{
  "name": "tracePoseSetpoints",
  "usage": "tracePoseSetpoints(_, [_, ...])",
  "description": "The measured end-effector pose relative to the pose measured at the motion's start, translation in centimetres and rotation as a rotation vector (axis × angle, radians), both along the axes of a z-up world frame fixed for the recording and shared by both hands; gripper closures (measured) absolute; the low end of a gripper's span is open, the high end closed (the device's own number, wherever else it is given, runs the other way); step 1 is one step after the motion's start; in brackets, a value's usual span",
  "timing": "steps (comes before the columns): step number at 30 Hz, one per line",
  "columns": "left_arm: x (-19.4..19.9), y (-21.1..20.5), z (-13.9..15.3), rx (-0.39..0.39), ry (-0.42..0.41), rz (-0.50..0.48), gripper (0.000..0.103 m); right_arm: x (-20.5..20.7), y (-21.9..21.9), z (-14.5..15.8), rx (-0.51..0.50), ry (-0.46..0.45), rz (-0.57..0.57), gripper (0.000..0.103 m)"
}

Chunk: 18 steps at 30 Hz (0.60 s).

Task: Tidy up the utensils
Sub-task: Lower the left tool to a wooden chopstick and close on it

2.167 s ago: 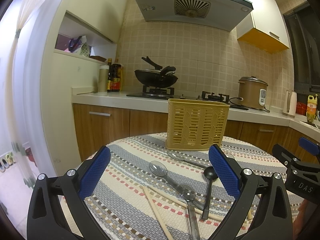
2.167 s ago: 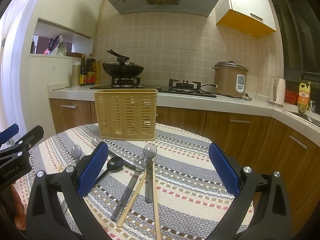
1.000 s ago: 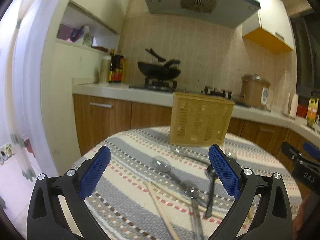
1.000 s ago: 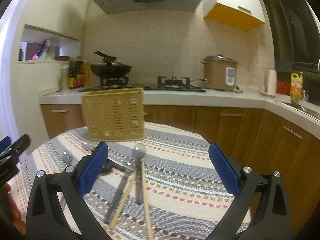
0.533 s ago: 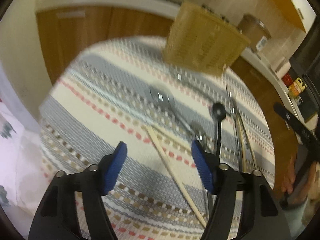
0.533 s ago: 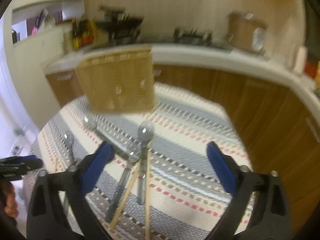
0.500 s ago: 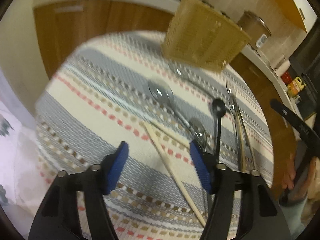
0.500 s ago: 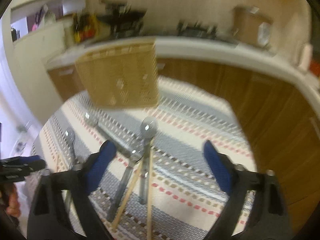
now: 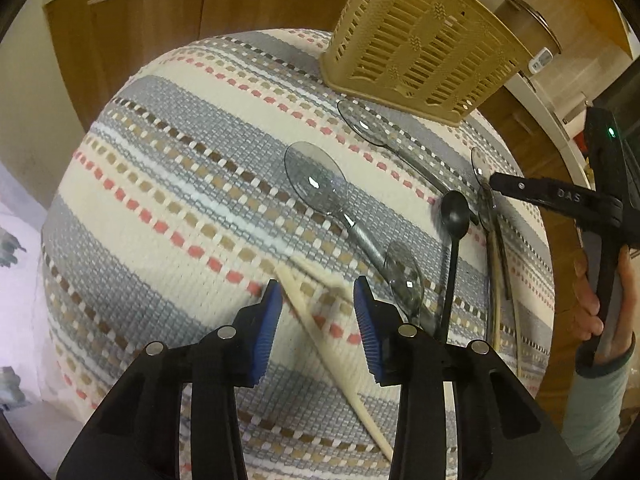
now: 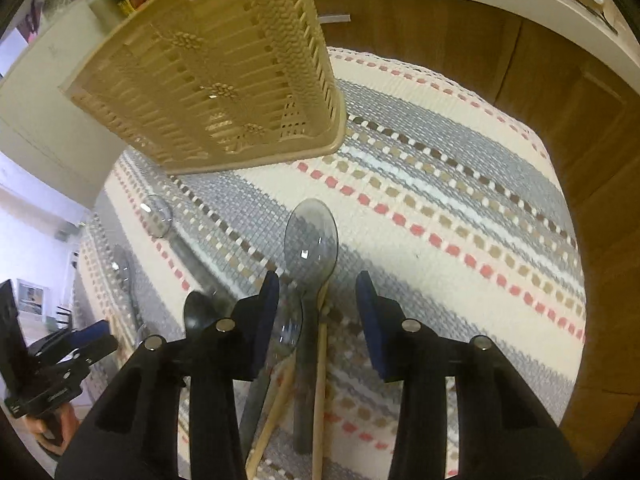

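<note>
Several utensils lie on the striped tablecloth (image 9: 180, 200). My left gripper (image 9: 317, 286) points down over the tip of a wooden chopstick (image 9: 340, 368). Its jaws are closing, the chopstick lies between them, and the pads stand clear of it. A second chopstick (image 9: 326, 278) crosses there. Close by lie clear spoons (image 9: 316, 180) and a black spoon (image 9: 454, 212). My right gripper (image 10: 317, 280) hangs over a clear spoon (image 10: 311, 236) and a chopstick (image 10: 321, 360). Its jaws are closing around both without touching them. The tan slotted basket (image 9: 420, 40) (image 10: 212, 68) stands at the far side.
The round table's edge (image 10: 560, 184) drops off to wooden cabinets (image 10: 540, 60) behind. In the left wrist view a hand (image 9: 596, 304) holds the right gripper at the right. The left gripper (image 10: 80, 340) shows at the lower left of the right wrist view.
Both grippers have tipped from level down toward the table and come close over the utensils. Both pairs of jaws have narrowed from wide open.
</note>
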<state>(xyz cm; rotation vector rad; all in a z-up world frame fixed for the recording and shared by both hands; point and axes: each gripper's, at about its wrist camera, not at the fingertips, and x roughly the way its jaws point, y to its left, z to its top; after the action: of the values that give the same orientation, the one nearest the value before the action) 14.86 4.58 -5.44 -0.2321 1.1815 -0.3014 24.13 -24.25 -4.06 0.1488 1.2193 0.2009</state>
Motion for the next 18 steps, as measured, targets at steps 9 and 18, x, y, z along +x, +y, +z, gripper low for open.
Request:
tracePoseSetpoints(9, [0.4,-0.4,0.4,0.059,-0.009,-0.002,0.068,1.6,3.3,-1.0,-0.127,0.055,0.037,0.067])
tracePoseSetpoints(18, [0.2,-1.5,0.1,0.162,-0.039,-0.009,0.078,0.9,2.8,-1.0,-0.159,0.003,0.024,0.075])
